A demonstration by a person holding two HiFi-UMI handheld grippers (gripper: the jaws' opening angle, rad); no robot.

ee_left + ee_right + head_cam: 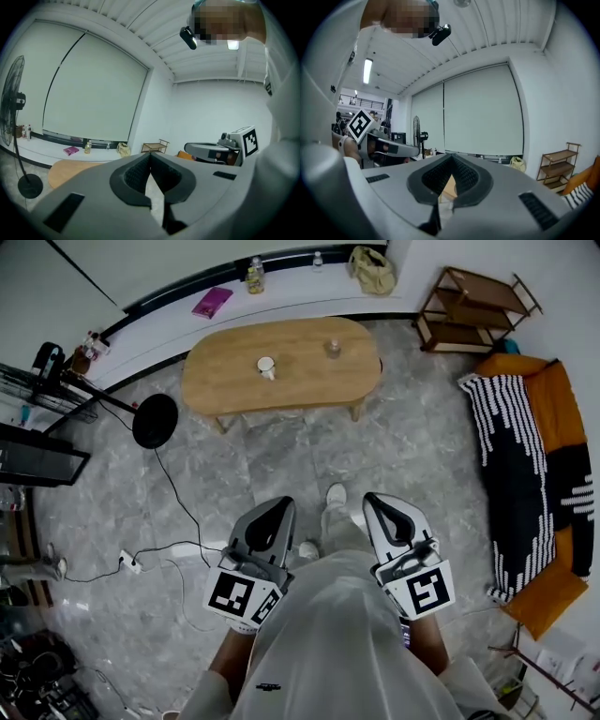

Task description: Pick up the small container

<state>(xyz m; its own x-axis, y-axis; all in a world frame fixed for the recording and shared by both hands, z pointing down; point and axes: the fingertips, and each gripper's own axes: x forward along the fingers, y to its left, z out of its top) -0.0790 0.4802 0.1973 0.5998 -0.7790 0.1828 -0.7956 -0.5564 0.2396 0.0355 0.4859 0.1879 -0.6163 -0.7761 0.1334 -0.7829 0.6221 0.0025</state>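
Forearms are held close at either side of the body in the head view. The left gripper [272, 512] and the right gripper [384, 507] are pointed forward over the grey floor [412, 446], side by side but apart. Their marker cubes are turned up toward the camera. The small container [333, 349] is seen standing on the oval wooden table [225, 385], well ahead of both grippers, with a white cup [266, 367] near it.

In the left gripper view, the jaws are pressed together at the tips with nothing between them. They are aimed almost level, and the table is glimpsed low at left.

In the right gripper view, the jaws are likewise clenched on nothing and aimed almost level. The left gripper is seen alongside at left.
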